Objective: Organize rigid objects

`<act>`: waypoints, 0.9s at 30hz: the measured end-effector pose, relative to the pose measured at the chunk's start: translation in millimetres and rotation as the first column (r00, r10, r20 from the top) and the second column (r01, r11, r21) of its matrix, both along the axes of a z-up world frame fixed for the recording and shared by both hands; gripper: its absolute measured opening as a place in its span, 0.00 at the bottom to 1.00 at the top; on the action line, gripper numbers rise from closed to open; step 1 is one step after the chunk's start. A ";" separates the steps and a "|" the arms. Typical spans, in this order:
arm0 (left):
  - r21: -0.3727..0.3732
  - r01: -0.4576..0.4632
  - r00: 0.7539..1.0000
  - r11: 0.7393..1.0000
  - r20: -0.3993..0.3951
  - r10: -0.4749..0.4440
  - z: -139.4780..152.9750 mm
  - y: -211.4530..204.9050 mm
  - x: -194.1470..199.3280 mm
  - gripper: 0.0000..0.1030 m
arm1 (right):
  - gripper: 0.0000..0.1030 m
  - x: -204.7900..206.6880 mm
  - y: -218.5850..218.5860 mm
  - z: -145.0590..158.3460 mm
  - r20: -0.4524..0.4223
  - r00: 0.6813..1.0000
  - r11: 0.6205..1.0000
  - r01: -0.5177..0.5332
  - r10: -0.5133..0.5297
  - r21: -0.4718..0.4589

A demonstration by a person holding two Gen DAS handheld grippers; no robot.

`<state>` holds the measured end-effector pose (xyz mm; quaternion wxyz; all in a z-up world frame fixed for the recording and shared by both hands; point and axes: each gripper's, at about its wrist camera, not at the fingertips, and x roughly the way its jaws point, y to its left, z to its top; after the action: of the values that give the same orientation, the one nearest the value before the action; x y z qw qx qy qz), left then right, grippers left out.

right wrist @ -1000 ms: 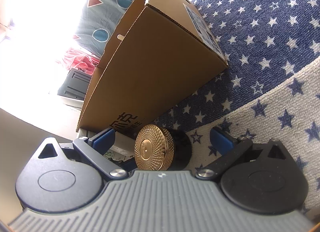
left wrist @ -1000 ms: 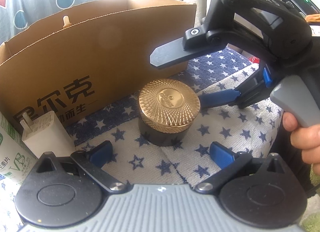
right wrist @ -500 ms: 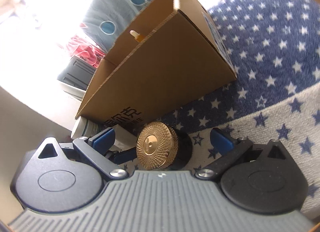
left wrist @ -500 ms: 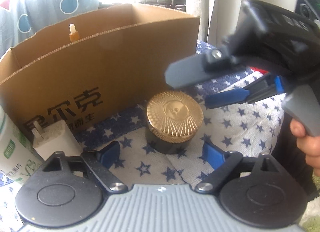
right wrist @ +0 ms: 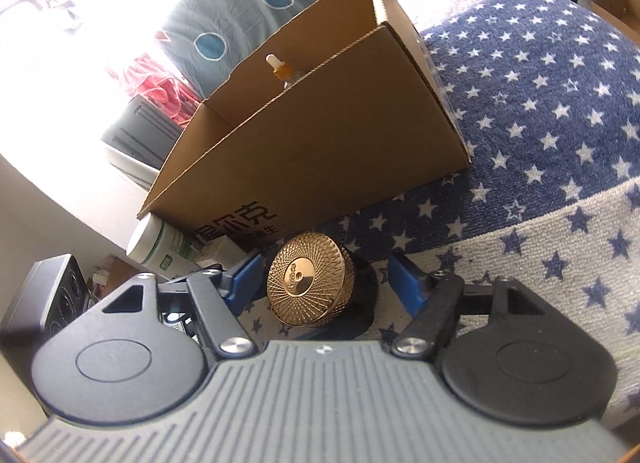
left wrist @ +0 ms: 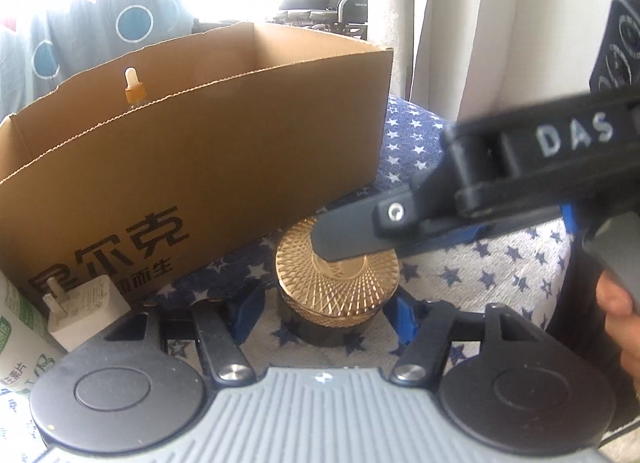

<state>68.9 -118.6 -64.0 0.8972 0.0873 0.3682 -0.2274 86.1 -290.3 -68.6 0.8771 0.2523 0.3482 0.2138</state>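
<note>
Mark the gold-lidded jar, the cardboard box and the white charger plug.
gold-lidded jar (right wrist: pixel 306 287): right wrist view, on the gold lid's face.
cardboard box (left wrist: pixel 240 167): left wrist view, on its near outer wall.
white charger plug (left wrist: pixel 86 313): left wrist view, on its white body.

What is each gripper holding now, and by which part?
Nothing is held yet. The gold-lidded jar stands between the closing jaws of the left gripper and the right gripper; neither visibly presses on it.

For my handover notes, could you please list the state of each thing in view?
Gold-lidded jar: upright, lid on, outside box.
Cardboard box: open-topped.
Dropper bottle: upright inside box.
Left gripper: closing around jar, pads apart.
Right gripper: closing around jar.
</note>
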 end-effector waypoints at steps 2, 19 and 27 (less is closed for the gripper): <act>-0.018 -0.001 1.000 1.000 -0.010 0.001 1.5 0.7 2.9 0.59 | 0.55 -2.3 -2.4 -3.9 -0.012 1.000 1.000 0.010 -0.009 0.019; -0.008 -0.051 0.998 0.999 -0.050 0.050 7.8 -10.6 10.6 0.56 | 0.47 -0.3 -3.1 -12.2 -0.059 0.998 0.998 0.022 -0.018 0.058; -0.004 -0.057 0.996 0.998 -0.064 0.057 12.1 -12.6 11.2 0.56 | 0.46 -0.8 0.1 -8.1 -0.062 0.998 0.999 0.018 -0.015 0.048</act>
<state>80.1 -131.2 -51.9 0.8914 0.0666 0.3985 -0.2056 85.3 -290.2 -76.7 0.8613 0.2827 0.3678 0.2072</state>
